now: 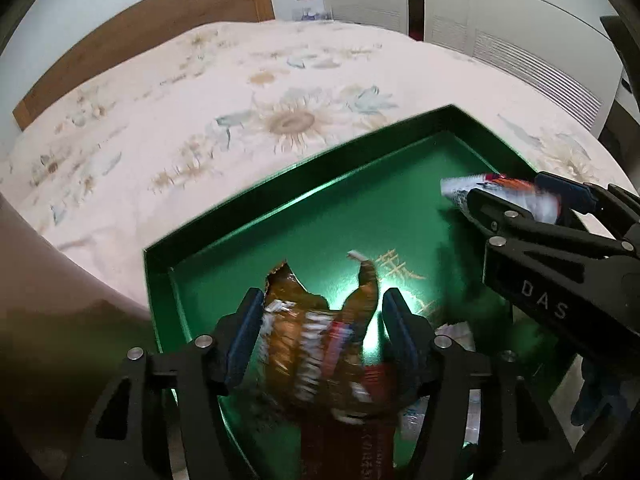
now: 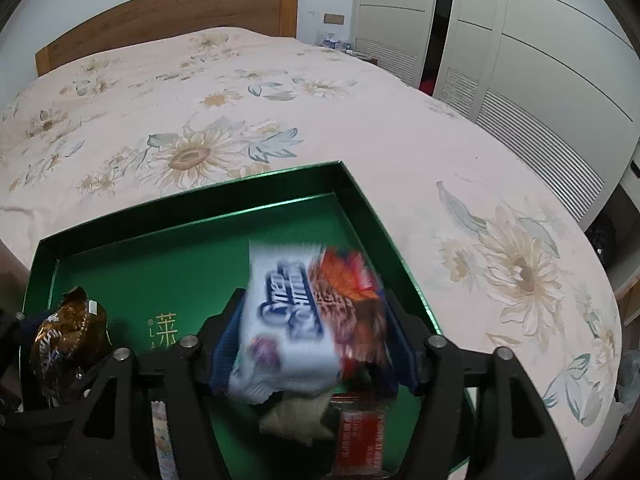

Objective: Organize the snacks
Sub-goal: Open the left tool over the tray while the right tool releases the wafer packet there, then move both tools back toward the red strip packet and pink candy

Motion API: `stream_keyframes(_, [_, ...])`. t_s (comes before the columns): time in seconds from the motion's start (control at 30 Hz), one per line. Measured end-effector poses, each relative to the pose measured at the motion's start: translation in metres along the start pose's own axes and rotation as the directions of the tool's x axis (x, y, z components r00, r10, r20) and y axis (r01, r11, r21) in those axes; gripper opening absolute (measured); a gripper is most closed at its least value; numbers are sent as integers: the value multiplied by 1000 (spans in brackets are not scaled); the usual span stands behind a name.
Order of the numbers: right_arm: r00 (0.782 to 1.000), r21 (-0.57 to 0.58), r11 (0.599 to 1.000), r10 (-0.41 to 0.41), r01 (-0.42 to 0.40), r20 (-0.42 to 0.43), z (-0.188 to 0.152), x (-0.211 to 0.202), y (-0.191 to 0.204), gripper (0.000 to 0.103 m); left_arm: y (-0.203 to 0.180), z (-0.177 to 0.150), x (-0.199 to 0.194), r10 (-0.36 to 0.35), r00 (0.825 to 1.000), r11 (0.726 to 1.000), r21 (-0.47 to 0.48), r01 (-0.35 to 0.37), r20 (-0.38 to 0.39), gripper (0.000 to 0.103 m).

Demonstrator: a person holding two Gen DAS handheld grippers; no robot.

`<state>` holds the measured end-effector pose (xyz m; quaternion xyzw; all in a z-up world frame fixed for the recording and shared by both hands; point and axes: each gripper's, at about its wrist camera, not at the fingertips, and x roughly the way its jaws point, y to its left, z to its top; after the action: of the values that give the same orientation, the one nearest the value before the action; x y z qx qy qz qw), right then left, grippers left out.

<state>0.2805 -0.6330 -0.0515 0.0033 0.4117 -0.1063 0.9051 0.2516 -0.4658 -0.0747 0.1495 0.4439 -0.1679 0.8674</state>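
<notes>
Left wrist view looks over a green box (image 1: pixel 224 236) lying open on a bed with a sunflower-print cover (image 1: pixel 192 92); a wooden headboard (image 1: pixel 132 36) and white louvred wardrobe doors (image 1: pixel 520 44) stand behind. Several small packets (blurred, one red with print) (image 1: pixel 360 448) lie in the near end of the box, under the tools.

Between the fingers of the left gripper (image 1: pixel 320 332) hangs a crumpled brown snack wrapper (image 1: pixel 316 344) with white lettering, over the green floor. Its left side lies against the left pad, while a gap shows beside the right pad, so the jaws stand partly apart rather than pinching.

Over the right part of the box, the right gripper (image 2: pixel 316 340) is clamped on a white-and-blue wafer packet (image 2: pixel 296 320) with an orange-red picture at one end, held slightly tilted above the box.
</notes>
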Motion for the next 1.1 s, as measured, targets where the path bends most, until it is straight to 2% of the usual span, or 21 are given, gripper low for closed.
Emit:
stream_keyframes(0.17, [999, 3, 1000, 12, -12, 33, 7, -24, -5, 103, 0, 2, -24, -8, 999, 1000, 4, 8, 34, 62])
stream_keyframes(0.3, [998, 28, 1000, 7, -9, 62, 10, -54, -13, 103, 1, -4, -54, -51, 997, 999, 2, 51, 55, 62])
stream_keyframes(0.53, [995, 26, 1000, -4, 1, 100, -1, -127, -16, 103, 13, -32, -123, -99, 989, 995, 30, 97, 112, 62])
stream_keyframes(0.77, [987, -12, 999, 32, -30, 157, -28, -214, 9, 103, 61, -91, -193, -89, 981, 996, 21, 87, 174, 66])
stream_keyframes(1.1, [960, -127, 984, 154, -127, 236, -90, -326, 79, 103, 174, -195, -260, 32, 981, 993, -117, -10, 192, 66])
